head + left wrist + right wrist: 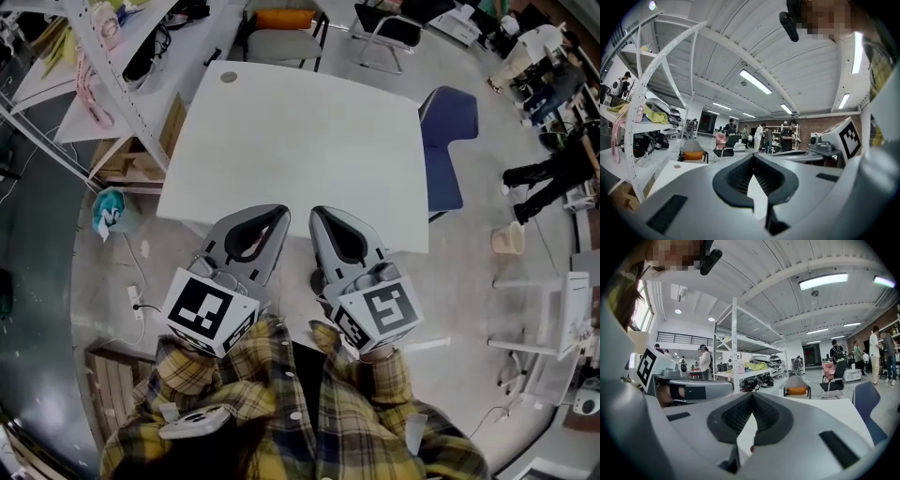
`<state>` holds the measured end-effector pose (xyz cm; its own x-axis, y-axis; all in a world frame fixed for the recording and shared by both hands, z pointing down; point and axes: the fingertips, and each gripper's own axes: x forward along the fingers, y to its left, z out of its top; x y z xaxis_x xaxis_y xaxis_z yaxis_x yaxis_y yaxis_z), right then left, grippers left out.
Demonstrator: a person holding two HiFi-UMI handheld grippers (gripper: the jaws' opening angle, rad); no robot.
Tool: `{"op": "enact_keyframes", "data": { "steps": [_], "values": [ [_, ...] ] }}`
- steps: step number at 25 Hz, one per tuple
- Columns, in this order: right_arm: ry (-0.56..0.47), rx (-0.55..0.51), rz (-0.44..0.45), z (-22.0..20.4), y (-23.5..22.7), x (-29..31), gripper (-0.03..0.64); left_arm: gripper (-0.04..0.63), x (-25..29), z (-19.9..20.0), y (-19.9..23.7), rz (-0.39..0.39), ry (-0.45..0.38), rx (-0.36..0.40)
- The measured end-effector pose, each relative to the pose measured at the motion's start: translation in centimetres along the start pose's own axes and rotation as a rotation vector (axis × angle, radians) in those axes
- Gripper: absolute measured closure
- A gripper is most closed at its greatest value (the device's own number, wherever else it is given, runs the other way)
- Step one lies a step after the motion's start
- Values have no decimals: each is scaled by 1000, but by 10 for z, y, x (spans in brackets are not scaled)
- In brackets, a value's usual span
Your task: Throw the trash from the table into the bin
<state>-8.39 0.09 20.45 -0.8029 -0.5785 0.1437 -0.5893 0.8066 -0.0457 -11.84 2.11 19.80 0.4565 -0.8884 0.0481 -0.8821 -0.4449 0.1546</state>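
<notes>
The white table (300, 141) lies just ahead of both grippers, with a small round cap (229, 77) near its far left corner. The left gripper (279, 212) and right gripper (317, 214) sit side by side at its near edge, each with its jaws pressed together on nothing. A blue chair (448, 141) stands at the table's right and a rack (112, 75) at its left (cluttered, contents unclear). A beige pail (509, 239) stands on the grey floor (459, 281), well apart from the table. Whether it is the bin I cannot tell.

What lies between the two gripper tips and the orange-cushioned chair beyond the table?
Only bare white tabletop, as the head view shows. A small round cap sits off to the side, near the far left corner.
</notes>
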Motion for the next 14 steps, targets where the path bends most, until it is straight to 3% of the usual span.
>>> {"op": "enact_keyframes", "data": {
  "steps": [9,14],
  "values": [
    [9,-16,-37,7,-10,-14,618,588,13,0,10,-100,44,-28],
    [16,-46,-66,8,-9,-5,618,588,20,-2,26,-161,89,26]
  ]
}}
